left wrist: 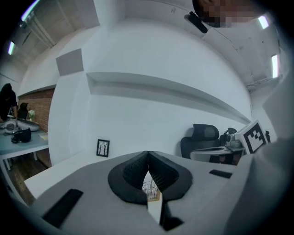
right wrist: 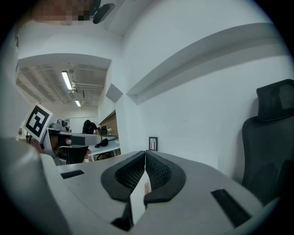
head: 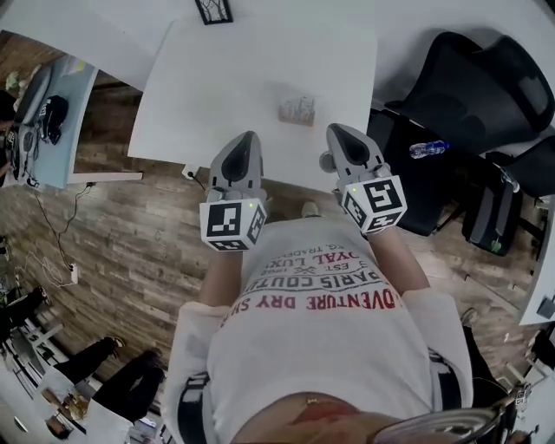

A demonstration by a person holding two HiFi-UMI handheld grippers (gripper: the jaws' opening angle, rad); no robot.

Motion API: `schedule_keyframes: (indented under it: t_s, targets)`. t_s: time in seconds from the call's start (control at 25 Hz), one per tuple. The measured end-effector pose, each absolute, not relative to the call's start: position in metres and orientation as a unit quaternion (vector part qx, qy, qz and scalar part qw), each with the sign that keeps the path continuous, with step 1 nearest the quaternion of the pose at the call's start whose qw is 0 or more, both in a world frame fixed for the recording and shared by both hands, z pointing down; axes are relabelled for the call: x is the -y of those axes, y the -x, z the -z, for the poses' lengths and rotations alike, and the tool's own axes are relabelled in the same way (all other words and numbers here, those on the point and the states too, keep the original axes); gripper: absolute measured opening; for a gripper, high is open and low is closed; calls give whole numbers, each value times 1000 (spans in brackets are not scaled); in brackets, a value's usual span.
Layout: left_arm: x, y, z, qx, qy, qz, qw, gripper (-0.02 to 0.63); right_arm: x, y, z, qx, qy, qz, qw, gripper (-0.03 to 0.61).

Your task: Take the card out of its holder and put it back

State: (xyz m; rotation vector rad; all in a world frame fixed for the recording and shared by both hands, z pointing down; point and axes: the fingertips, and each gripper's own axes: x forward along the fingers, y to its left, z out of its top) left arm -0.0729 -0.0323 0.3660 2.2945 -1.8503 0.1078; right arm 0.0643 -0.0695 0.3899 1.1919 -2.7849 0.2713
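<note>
A small card stands in its holder (head: 297, 110) near the middle of the white table (head: 217, 78). My left gripper (head: 245, 139) and right gripper (head: 338, 130) hover side by side over the table's near edge, both short of the holder. The left gripper (left wrist: 148, 153) has its jaws touching with nothing between them; the card in its holder (left wrist: 149, 189) shows through the gap beneath. The right gripper (right wrist: 145, 153) is likewise shut and empty, with a sliver of the card (right wrist: 147, 187) visible below its pads.
A small black-framed picture (head: 213, 10) stands at the table's far edge by the white wall. Black office chairs (head: 468, 87) and a water bottle (head: 428, 149) are at the right. A cluttered desk (head: 52, 113) sits at the left over the wood floor.
</note>
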Motion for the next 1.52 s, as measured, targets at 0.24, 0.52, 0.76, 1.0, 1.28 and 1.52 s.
schedule_keyframes:
  t_s: [0.24, 0.52, 0.76, 1.0, 1.28, 1.52]
  targets:
    - [81, 71, -382, 581, -804, -53, 111, 25, 104, -65, -404, 897, -425, -109, 58, 26]
    - [133, 84, -402, 530, -834, -61, 140, 25, 138, -57, -420, 882, -454, -104, 72, 26]
    - [160, 85, -432, 502, -845, -65, 173, 25, 157, -49, -461, 885, -431, -137, 112, 26]
    - [175, 85, -472, 485, -849, -80, 197, 25, 171, -35, -515, 898, -369, -164, 175, 28]
    - [181, 76, -499, 470, -855, -82, 206, 25, 175, -27, -558, 915, -288, -179, 218, 163]
    - [179, 83, -507, 468, -855, -90, 206, 25, 179, -4, -572, 937, -199, -148, 244, 164]
